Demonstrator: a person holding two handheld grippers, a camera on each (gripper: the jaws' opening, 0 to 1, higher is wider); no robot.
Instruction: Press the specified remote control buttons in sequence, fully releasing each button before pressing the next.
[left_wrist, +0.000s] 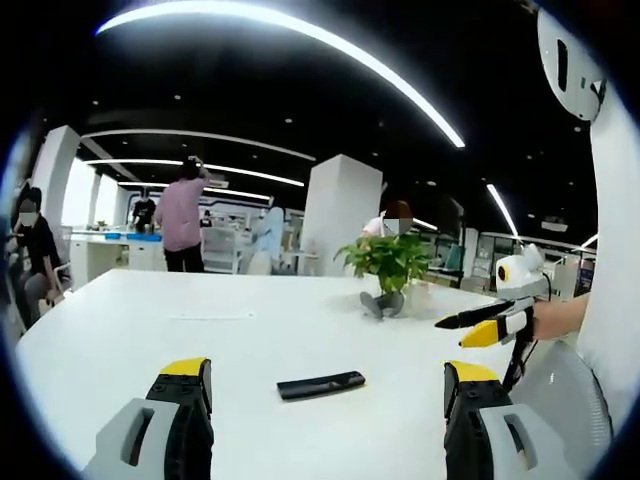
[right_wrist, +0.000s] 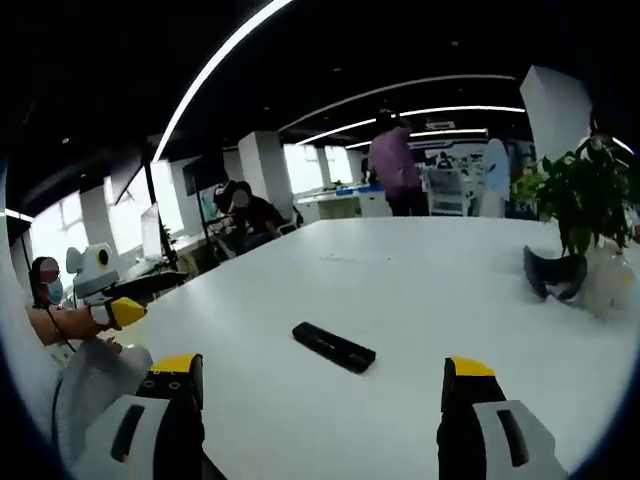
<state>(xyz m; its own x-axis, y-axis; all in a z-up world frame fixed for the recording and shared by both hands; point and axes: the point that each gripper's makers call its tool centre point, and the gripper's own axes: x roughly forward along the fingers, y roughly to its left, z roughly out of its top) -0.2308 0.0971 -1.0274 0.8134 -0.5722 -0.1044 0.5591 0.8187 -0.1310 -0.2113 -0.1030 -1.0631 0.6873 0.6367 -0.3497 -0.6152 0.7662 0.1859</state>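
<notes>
1. You are holding the left gripper (left_wrist: 325, 400) and right gripper (right_wrist: 318, 395) spread and empty, each hanging just short of the remote (left_wrist: 320, 384).
2. Bring one jaw tip down squarely on a button, then lift fully clear.
3. The remote is lying flat on the table (left_wrist: 150, 320), near the plant (left_wrist: 388, 262): slim, black, buttons too small to read.

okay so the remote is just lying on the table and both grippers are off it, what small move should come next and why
Probably lower the right gripper toward the black remote. Its jaws stand open, and the remote lies flat on the white table just ahead of them, untouched. The left gripper is also open and apart from it.
</notes>
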